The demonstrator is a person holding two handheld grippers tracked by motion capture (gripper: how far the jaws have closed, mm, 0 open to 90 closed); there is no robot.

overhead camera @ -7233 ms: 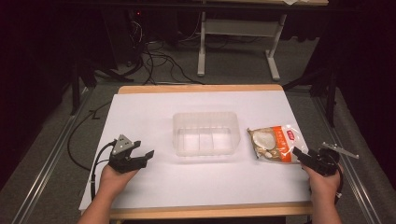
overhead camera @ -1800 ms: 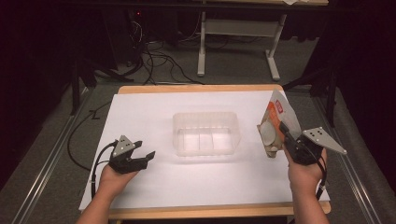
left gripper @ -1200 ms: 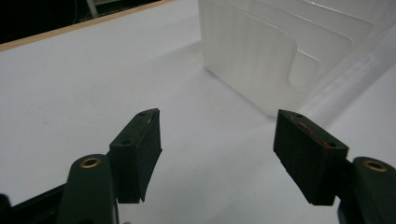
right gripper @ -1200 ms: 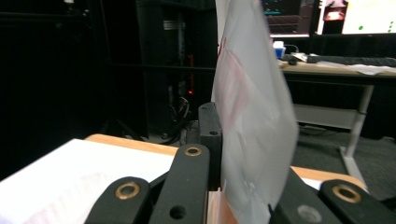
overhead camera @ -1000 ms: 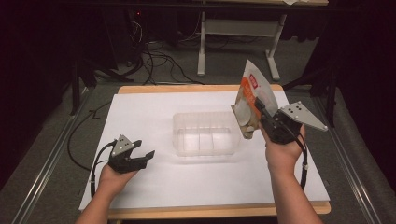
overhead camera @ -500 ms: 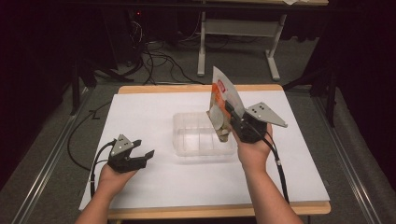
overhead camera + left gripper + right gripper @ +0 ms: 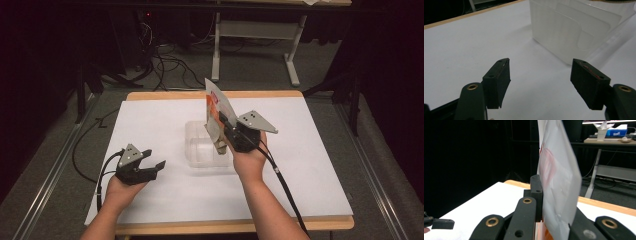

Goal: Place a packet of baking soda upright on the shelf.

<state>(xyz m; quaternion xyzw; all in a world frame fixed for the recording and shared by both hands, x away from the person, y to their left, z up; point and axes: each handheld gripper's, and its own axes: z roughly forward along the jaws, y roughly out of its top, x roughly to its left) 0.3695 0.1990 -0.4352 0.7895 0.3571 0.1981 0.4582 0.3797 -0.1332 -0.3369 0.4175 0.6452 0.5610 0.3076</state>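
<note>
Clear plastic, thin-walled and glossy, makes up the rectangular container [image 7: 207, 146] sitting at the middle of the white-covered table [image 7: 310, 165]. The right gripper [image 7: 226, 131] holds a flat snack packet [image 7: 216, 109] upright over the container's right end, its jaws clamped tight on the packet's lower edge. From the right gripper view the packet [image 7: 557, 182] looks like crinkly white film with a faded red print, standing on edge between the black pads. In the high view its front shows orange and white, tilted toward eleven o'clock.

The left gripper [image 7: 148, 169] rests on the table at about eight o'clock from the container, jaws wide apart and holding nothing; its foam-faced pads [image 7: 499, 82] frame the container's frosted wall [image 7: 564, 32].

To my eye the step in hand is lowering the packet into the container. Doing it well means laying the packet over toward flat so its long side runs along the container's length, bringing it low inside the walls before the jaws let go, since light film like this could slide or tip out. The thin container may skid if nudged.
</note>
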